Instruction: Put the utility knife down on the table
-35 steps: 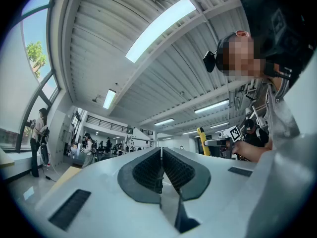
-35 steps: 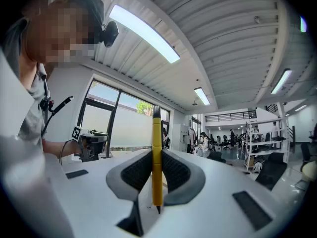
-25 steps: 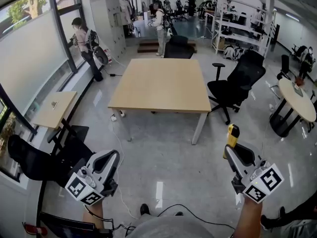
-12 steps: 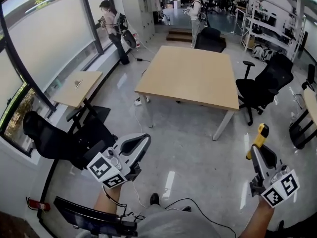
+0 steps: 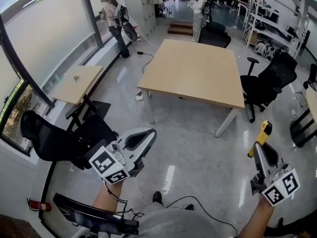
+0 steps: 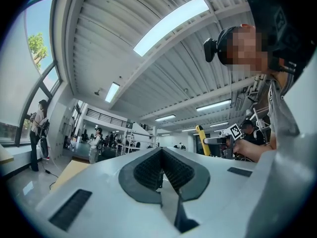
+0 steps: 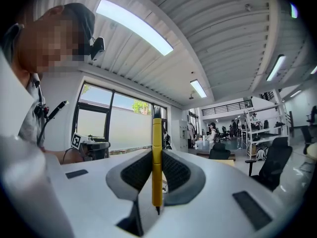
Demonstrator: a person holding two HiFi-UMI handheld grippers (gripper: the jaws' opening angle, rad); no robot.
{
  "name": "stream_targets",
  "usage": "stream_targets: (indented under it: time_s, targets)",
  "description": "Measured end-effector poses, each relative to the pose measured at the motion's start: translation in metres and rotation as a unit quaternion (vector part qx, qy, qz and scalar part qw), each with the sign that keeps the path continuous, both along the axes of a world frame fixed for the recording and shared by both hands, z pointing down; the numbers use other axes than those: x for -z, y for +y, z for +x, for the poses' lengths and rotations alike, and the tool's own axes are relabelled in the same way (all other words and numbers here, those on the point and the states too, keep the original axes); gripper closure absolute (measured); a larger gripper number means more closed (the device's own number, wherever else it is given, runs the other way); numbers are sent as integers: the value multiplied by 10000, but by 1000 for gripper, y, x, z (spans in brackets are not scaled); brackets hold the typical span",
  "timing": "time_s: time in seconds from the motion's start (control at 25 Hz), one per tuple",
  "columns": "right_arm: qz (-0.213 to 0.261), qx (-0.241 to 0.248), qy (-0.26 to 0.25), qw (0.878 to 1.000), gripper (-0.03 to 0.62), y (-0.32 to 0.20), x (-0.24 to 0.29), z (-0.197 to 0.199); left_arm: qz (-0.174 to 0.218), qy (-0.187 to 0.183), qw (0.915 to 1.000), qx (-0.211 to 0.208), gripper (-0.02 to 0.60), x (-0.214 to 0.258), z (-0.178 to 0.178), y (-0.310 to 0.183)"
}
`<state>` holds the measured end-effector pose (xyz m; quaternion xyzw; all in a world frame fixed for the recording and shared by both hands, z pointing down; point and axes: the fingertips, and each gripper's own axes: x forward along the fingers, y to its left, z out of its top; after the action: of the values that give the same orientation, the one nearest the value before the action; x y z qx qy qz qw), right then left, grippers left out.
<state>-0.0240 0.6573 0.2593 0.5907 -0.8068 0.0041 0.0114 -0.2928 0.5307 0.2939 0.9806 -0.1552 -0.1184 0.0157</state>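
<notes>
In the head view at lower right, my right gripper (image 5: 260, 150) is shut on a yellow utility knife (image 5: 261, 134). The knife's tip sticks out past the jaws above the floor. In the right gripper view the knife (image 7: 157, 162) stands upright, pinched between the dark pads (image 7: 176, 171). My left gripper (image 5: 146, 137) hangs at lower left over the floor, its jaws closed with nothing in them. The light wooden table (image 5: 198, 68) stands ahead, some way beyond both grippers. The left gripper view looks past its closed jaws (image 6: 161, 155) and catches the right gripper (image 6: 219, 140) with the knife (image 6: 201, 139).
A black office chair (image 5: 270, 81) stands right of the table and another (image 5: 47, 138) at the left by the window. A small side table (image 5: 77, 83) is at left. Two people (image 5: 199, 4) stand at the back. A cable (image 5: 183, 202) trails near my feet.
Both grippers have travelled across the floor with the view, which has swung left. The table now sits more to the right. The knife stays clamped in the right jaws.
</notes>
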Motion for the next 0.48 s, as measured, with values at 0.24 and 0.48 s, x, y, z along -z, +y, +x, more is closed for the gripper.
stream_targets:
  time_s: [0.24, 0.48]
  targets:
    - [-18, -169, -23, 9999, 533, -38, -5, -24, 15, -21, 9998, -178, 577, 0, -22, -42]
    - [50, -364, -28, 9993, 533, -68, -2, -47, 107, -27, 9996, -242, 575, 2, -51, -79]
